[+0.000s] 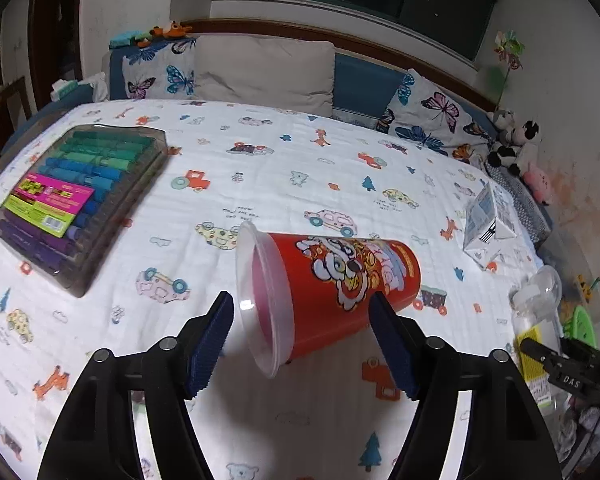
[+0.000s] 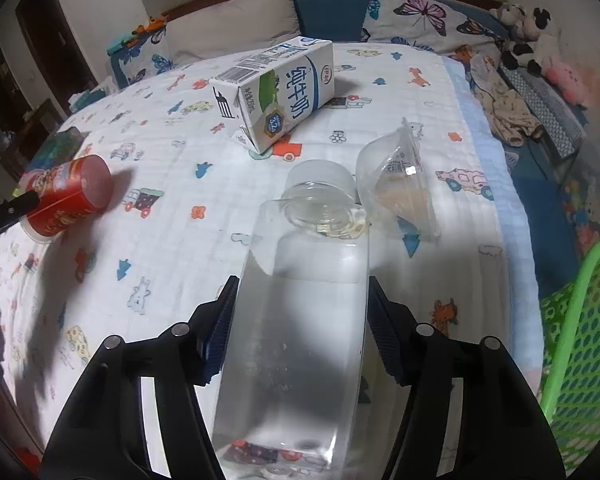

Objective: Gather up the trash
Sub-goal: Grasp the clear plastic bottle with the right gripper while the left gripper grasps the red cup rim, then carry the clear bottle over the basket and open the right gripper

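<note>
A red printed cup [image 1: 332, 292] with a clear lid lies on its side on the bed sheet. My left gripper [image 1: 302, 344] is open, its blue pads on either side of the cup's lid end. The cup also shows in the right wrist view [image 2: 70, 196]. My right gripper [image 2: 298, 328] is shut on a clear plastic bottle [image 2: 300, 300] with a clear cap, held above the sheet. A white milk carton [image 2: 278, 88] lies beyond it, also in the left wrist view [image 1: 486, 226]. A clear plastic bag [image 2: 400, 180] lies right of the bottle's cap.
A case of colored markers [image 1: 72, 196] lies at the left of the bed. A green mesh basket [image 2: 580, 344] stands off the bed's right edge. Pillows [image 1: 264, 68] and plush toys [image 1: 516, 148] line the far side.
</note>
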The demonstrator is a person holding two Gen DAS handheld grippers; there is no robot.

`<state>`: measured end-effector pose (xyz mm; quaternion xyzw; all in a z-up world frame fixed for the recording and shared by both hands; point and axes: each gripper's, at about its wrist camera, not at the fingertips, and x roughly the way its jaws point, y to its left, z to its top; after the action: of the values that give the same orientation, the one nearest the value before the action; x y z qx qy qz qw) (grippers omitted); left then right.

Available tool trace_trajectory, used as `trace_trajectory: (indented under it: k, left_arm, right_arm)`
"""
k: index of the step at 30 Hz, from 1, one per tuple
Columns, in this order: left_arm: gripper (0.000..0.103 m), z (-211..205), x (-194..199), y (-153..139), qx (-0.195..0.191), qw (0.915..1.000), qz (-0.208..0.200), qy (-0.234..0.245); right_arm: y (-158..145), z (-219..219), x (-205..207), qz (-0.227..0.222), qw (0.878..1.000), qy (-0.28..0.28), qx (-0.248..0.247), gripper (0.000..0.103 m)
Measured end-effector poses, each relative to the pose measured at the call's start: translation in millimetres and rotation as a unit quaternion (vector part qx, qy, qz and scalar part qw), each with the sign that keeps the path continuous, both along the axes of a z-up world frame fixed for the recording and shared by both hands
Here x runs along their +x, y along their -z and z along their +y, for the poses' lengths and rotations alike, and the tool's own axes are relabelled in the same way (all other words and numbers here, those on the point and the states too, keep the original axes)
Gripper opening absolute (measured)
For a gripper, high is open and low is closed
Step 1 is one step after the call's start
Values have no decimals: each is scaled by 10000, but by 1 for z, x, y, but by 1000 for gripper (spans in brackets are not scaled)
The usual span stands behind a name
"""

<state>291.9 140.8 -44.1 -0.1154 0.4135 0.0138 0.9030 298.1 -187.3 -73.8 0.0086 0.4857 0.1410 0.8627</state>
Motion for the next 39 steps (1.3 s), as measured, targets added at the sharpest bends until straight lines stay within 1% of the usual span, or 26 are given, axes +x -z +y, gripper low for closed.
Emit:
trace_trajectory:
  k: [5,7,8,11,13,14,16,17,19,21,25,30,35,39]
  left_arm:
    - [56,-2,9,7,-219,9996,14,199]
    - [49,-2,12,9,-345,9991,12,245]
    - [48,-2,14,11,-431,9987,23,269]
    - [38,-5,15,12,-558,9978,-2,362]
    - [28,-8,12,12,-584,9972,-40,460]
    - [26,-10,10,11,-599,9969,-58,499]
    - [18,-15,7,9,-624,9963,-109,584]
    - [16,-17,5,8,-617,9962,-125,601]
    - [6,-21,1,6,-609,9960,-172,628]
    - [5,-27,-4,1,-484,9968,-216,604]
    - [5,-35,-16,-6,-370,9966,-297,670]
    - [5,-53,-36,-22,-322,9947,-420,884]
    - [5,-81,-51,-42,-345,9905,-556,1213]
    - [5,-112,-60,-54,-320,9859,-628,1518]
  right_arm:
    - [-8,3,-9,-83,9998,-148,85,60]
    - [-12,4,-15,-131,9995,-235,162,60]
    - [-14,4,-18,-153,9994,-267,182,60]
    - [-19,6,-27,-214,9990,-347,207,60]
    - [-22,7,-34,-241,9986,-391,247,60]
    - [-23,7,-36,-248,9985,-410,262,60]
    - [-26,8,-43,-282,9982,-452,284,60]
    - [-27,9,-46,-297,9981,-460,296,60]
    - [-30,8,-52,-313,9977,-471,375,60]
    - [-33,6,-58,-345,9973,-467,442,60]
    - [-41,0,-72,-432,9965,-445,566,60]
    - [-52,-19,-87,-568,9958,-284,653,60]
    - [-61,-55,-98,-687,9956,68,641,60]
    - [-68,-100,-106,-795,9941,523,515,60]
